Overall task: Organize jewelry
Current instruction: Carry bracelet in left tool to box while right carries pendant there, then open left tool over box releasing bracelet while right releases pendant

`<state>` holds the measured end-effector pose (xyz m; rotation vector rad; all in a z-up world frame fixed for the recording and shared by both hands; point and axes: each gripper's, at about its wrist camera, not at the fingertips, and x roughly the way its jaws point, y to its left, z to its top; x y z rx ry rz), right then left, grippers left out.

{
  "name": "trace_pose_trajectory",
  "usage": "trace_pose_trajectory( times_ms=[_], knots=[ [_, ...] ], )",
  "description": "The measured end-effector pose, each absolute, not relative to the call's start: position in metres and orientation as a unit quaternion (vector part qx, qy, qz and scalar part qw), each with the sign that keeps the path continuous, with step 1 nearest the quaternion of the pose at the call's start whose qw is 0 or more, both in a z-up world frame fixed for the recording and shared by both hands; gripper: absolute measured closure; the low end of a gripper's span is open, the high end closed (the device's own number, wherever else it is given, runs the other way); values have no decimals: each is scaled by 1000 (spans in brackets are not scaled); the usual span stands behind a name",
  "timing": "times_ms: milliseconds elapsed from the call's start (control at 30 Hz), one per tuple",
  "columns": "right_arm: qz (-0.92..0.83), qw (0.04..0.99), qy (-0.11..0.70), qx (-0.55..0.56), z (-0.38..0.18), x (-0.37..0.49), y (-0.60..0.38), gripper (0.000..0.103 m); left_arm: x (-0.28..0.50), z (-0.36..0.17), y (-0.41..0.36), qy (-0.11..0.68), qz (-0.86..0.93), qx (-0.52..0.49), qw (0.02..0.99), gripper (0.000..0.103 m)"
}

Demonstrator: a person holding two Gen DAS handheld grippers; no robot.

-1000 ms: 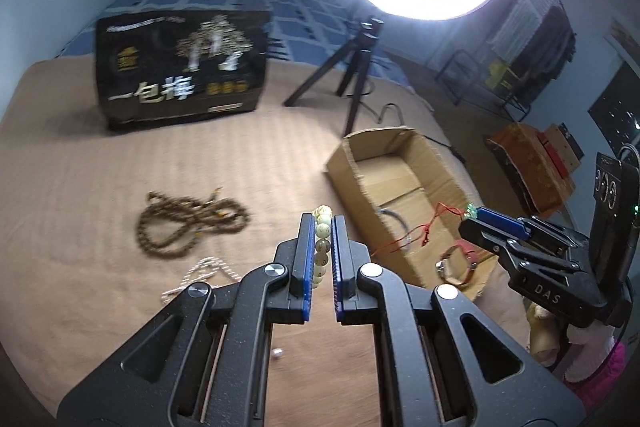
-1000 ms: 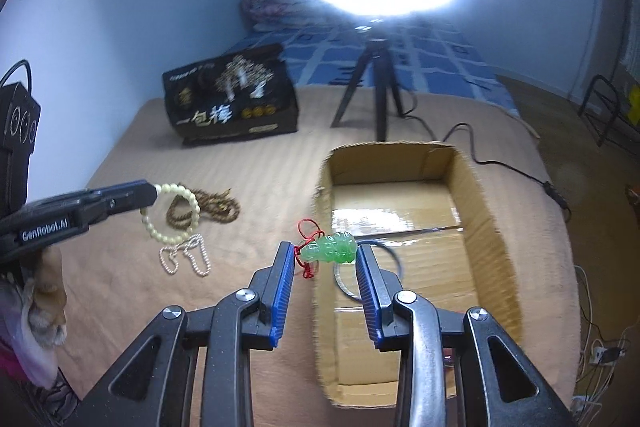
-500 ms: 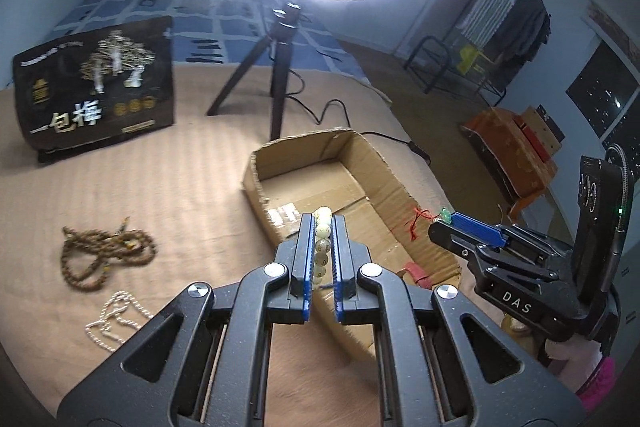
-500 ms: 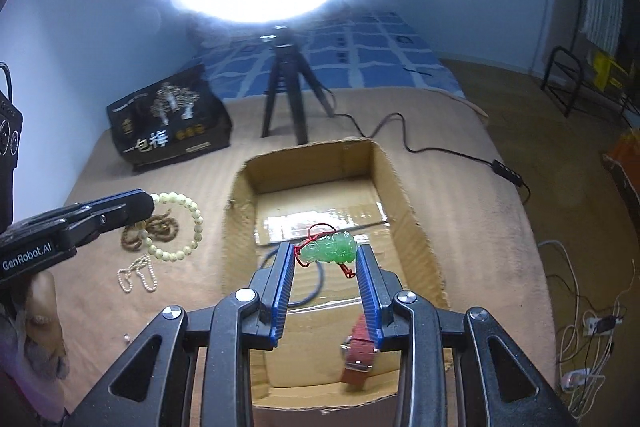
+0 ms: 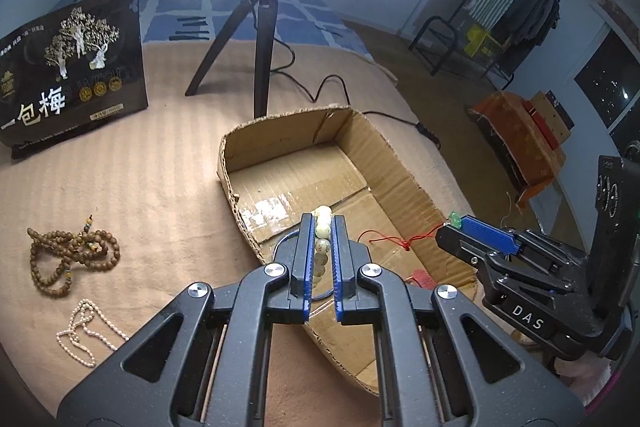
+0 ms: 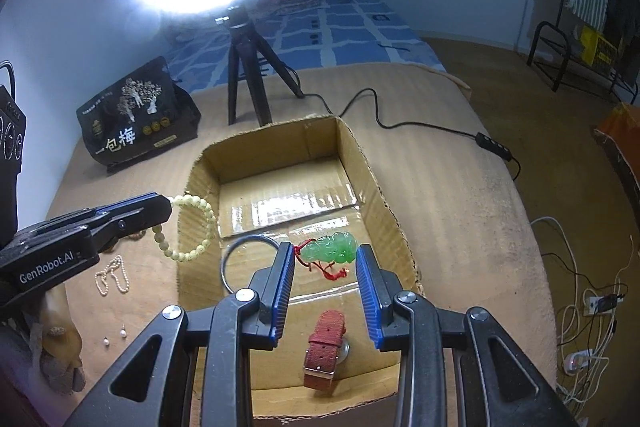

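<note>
Left gripper (image 5: 321, 227) clamped on pale bead bracelet (image 6: 192, 227), centre frame, over cardboard box (image 6: 384, 187). Right gripper (image 6: 325, 259) jaws wide, green pendant (image 6: 330, 247) between them, contact unclear. Red-strap watch (image 6: 324, 351) and metal ring (image 6: 240, 259) lower in box.
</note>
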<state>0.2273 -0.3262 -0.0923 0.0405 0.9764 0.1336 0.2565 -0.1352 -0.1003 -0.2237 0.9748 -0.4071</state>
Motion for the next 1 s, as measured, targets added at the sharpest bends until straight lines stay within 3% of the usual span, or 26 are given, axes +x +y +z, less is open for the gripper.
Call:
trace_pose_trajectory(
  times_ms=[233,367,900,1000],
  knots=[
    [60,879,472,17,-95,228,-328,70,257,-108,-140,473,-194,-103,853,97],
    [60,881,470,14,-93,228,-326,64,258,-110,-141,477,-194,-101,851,97],
    [66,889,452,11,-79,222,-317,64,246,-96,-115,464,-168,-84,866,97],
    [68,892,448,9,-76,221,-313,58,243,-92,-108,462,-162,-81,868,97]
  ],
)
